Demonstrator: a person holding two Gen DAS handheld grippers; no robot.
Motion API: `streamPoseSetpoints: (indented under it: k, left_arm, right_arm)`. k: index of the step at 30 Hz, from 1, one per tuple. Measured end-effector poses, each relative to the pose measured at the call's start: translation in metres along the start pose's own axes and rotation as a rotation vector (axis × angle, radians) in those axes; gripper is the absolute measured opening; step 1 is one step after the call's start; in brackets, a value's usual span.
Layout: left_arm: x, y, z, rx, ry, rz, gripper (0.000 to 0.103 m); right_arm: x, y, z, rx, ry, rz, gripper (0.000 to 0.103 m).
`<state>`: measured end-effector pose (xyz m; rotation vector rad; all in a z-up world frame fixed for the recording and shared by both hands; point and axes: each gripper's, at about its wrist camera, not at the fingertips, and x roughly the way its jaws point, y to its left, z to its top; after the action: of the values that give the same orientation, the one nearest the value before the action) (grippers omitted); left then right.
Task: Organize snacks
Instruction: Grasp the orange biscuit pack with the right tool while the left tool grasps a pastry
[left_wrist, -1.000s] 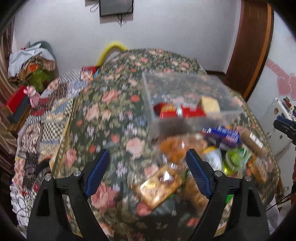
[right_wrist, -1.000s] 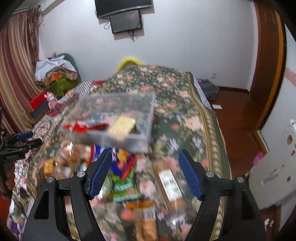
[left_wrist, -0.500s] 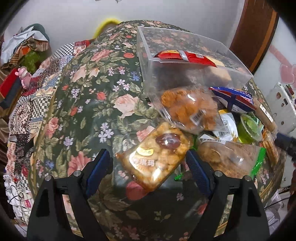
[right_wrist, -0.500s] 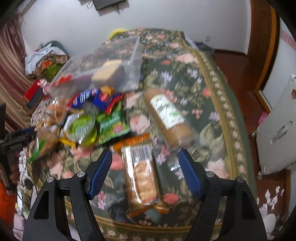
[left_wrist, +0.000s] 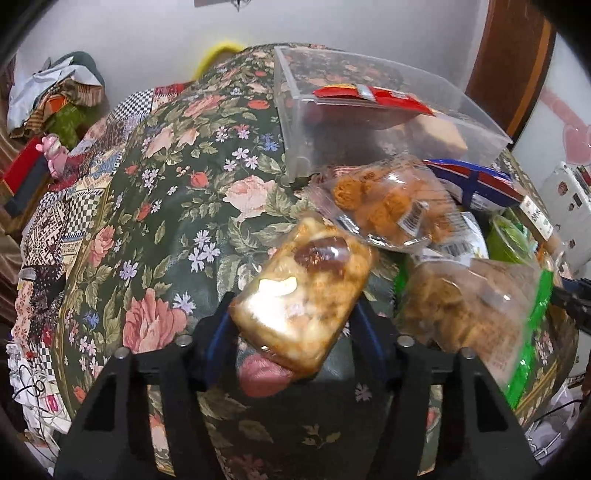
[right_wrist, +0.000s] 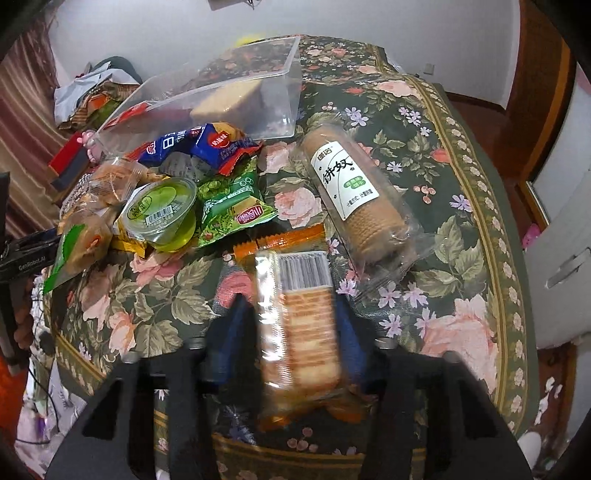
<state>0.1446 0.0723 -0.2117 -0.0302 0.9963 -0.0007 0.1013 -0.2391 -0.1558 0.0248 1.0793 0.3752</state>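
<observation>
Grips look set, left gripper just closed on the caramel puff pack, right gripper on the cracker sleeve, so lift both straight off the floral tablecloth, gently, toward the clear bin.

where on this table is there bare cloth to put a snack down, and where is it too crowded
Bare floral tablecloth stretches left of the clear bin and of the left gripper, which is shut on a snack bag. More lies right of the round cracker roll, toward the table's gold border. Crowded: the snack pile in front of the bin.
</observation>
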Motion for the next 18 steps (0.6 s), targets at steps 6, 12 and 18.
streamPoseSetpoints:
  k: [6,12,18]
  left_arm:
    - [-0.014,0.004,-0.003,-0.023,-0.04,0.016,0.056]
    - [-0.037,0.01,0.001,-0.045,-0.096,0.026,0.048]
    - [-0.057,0.012,0.01,-0.054,-0.151,0.021,0.047]
  right_arm:
    - [-0.01,0.0,0.002,0.01,-0.035,0.036,0.032]
    - [-0.034,0.011,0.013,-0.001,-0.112,0.056,0.032]
    - [-0.049,0.018,0.029,-0.006,-0.179,0.073,0.032]
